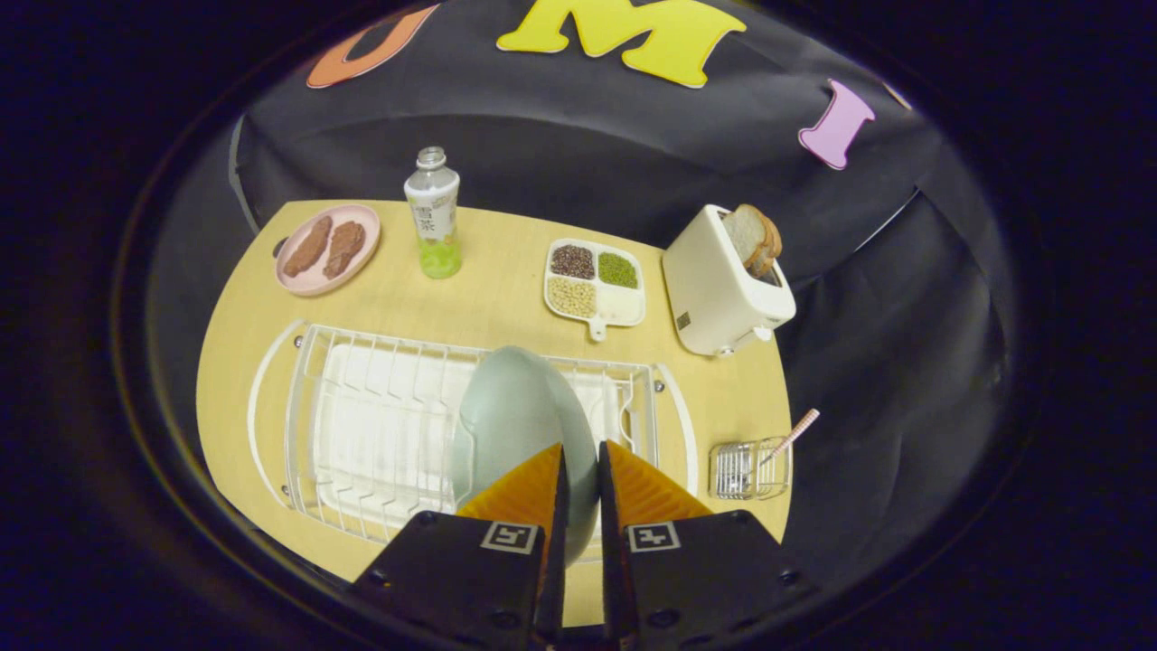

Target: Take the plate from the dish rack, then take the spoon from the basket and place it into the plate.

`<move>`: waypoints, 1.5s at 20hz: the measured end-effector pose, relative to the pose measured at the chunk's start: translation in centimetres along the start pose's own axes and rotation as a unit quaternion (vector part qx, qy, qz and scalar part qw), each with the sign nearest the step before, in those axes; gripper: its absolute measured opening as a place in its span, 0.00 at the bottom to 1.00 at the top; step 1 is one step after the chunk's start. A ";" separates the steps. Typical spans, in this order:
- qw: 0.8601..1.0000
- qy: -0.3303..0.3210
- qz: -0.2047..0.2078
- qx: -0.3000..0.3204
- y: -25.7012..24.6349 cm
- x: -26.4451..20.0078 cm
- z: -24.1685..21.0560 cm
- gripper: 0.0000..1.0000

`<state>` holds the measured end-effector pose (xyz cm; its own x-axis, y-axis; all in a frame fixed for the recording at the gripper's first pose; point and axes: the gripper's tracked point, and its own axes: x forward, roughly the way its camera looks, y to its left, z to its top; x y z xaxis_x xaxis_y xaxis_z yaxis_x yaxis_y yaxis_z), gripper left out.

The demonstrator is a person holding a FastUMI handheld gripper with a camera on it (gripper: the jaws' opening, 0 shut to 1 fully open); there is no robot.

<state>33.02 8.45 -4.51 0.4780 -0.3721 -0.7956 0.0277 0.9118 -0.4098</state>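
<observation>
A pale grey-green plate [520,411] stands on edge in the white wire dish rack [380,425]. My gripper [581,448] is shut on the plate's near rim, which passes between the two fingers. To the right of the rack sits a small wire basket [748,470] with a spoon [795,432] leaning out of it, its checked handle pointing up and to the right.
Beyond the rack on the wooden table [506,307] are a pink plate with two brown food pieces [327,249], a bottle of green drink [434,217], a white divided tray of beans and grains [595,282] and a white toaster with bread [728,280].
</observation>
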 end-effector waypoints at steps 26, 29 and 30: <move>0.939 -0.201 -0.277 -0.014 0.1 -5.7 -0.5 0.11; 0.947 -0.229 -0.222 0.041 -2.7 -5.6 -1.7 0.11; 0.949 -0.233 -0.204 0.063 -3.7 -5.5 -2.2 0.11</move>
<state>28.36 6.77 0.39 0.7406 -0.6074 -0.2873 0.3837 0.7333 -0.5613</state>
